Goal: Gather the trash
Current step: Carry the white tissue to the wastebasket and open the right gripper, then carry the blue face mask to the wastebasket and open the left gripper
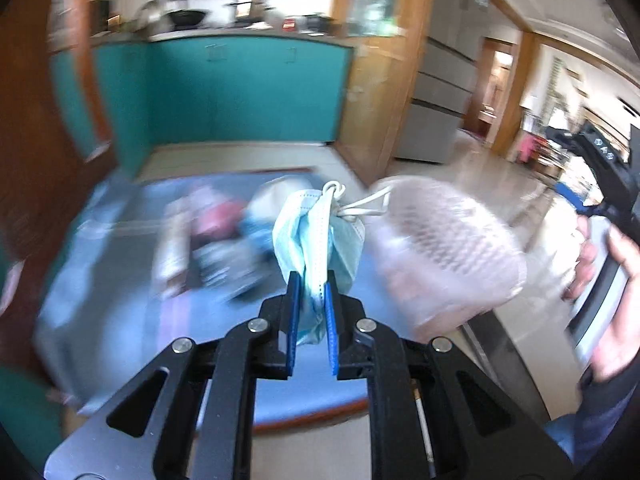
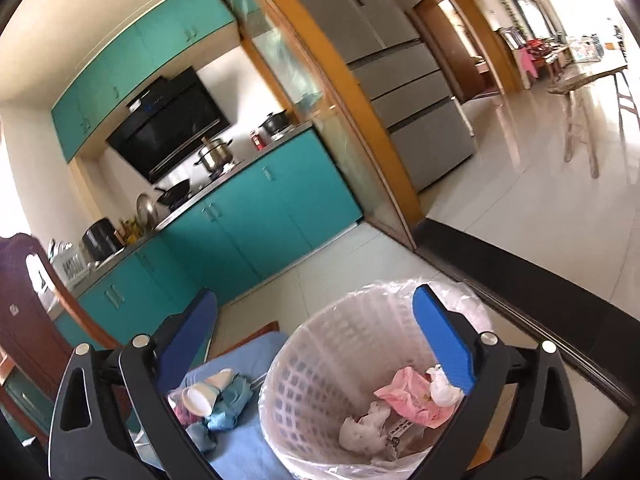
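My left gripper (image 1: 312, 280) is shut on a crumpled light-blue face mask (image 1: 316, 232), whose white ear loops hang toward a white lattice bin (image 1: 448, 248) lined with clear plastic. The mask hangs over a blue-covered table (image 1: 120, 320), to the left of the bin. Blurred trash (image 1: 224, 236) lies on the cloth behind it. My right gripper (image 2: 316, 296) stands open above the bin (image 2: 304, 380) with nothing between its fingers. Inside the bin are a pink wrapper (image 2: 412, 396) and crumpled tissue (image 2: 364, 428). A paper cup and blue rags (image 2: 212, 400) lie on the table beside the bin.
Teal cabinets (image 2: 248, 216) with a stove and pots run along the far wall. A wooden door frame (image 2: 352, 128) and a grey fridge (image 2: 400, 72) stand to the right. A hand (image 1: 608, 264) holds the other gripper at the right edge. A dark wooden chair (image 2: 24, 312) is at the left.
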Demonstrator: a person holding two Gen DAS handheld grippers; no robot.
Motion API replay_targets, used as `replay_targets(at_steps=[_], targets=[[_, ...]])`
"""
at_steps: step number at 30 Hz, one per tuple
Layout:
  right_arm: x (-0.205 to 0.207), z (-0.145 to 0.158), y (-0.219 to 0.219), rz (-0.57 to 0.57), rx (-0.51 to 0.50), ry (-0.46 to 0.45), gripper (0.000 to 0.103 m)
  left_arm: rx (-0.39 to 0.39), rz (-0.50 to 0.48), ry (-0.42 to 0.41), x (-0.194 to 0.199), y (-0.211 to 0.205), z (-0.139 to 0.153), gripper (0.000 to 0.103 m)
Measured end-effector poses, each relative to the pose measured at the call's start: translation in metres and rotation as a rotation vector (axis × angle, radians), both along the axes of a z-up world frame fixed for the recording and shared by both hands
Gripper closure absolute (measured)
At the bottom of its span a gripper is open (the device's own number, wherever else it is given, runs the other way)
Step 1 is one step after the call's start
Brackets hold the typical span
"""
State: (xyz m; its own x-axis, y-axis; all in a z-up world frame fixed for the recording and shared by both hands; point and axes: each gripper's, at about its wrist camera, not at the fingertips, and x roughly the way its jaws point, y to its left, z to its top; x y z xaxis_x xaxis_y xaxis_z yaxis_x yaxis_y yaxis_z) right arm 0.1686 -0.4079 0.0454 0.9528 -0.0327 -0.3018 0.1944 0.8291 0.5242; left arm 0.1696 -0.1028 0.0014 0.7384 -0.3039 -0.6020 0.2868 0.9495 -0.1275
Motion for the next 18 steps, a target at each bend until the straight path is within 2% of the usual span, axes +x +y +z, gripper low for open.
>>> replay_targets(at_steps=[3, 5, 6, 7, 9, 11, 14, 16, 18], targets=[[-0.001, 0.0, -0.006, -0.029, 0.033, -0.009, 0.007, -0.035, -0.109, -0.016, 0.025, -0.063, 0.015, 0.09], [-0.004, 0.0, -0.011, -0.051, 0.042, -0.018, 0.007, -0.053, -0.167, -0.001, 0.044, -0.105, 0.019, 0.066], [-0.006, 0.001, -0.014, -0.06, 0.046, -0.021, 0.007, -0.034, -0.178, 0.013, 0.053, -0.121, 0.018, 0.031], [-0.007, 0.001, -0.015, -0.064, 0.051, -0.022, 0.007, 0.005, -0.144, 0.007, 0.059, -0.133, 0.014, 0.015], [-0.005, 0.001, -0.018, -0.057, 0.062, -0.017, 0.007, 0.048, -0.1, 0.006, 0.061, -0.141, 0.008, 0.015], [-0.003, 0.001, -0.017, -0.04, 0.056, -0.011, 0.007, 0.044, -0.1, 0.006, 0.052, -0.132, 0.007, 0.015], [0.0, 0.002, -0.009, -0.005, 0.037, -0.002, 0.007, 0.095, -0.065, -0.032, 0.032, -0.097, 0.008, 0.014], [0.001, 0.002, -0.002, 0.022, 0.021, 0.01, 0.007, 0.125, -0.005, -0.045, 0.017, -0.056, 0.011, 0.013], [0.004, 0.002, 0.011, 0.057, -0.004, 0.024, 0.007, 0.118, 0.055, -0.043, 0.007, -0.019, 0.013, 0.011]])
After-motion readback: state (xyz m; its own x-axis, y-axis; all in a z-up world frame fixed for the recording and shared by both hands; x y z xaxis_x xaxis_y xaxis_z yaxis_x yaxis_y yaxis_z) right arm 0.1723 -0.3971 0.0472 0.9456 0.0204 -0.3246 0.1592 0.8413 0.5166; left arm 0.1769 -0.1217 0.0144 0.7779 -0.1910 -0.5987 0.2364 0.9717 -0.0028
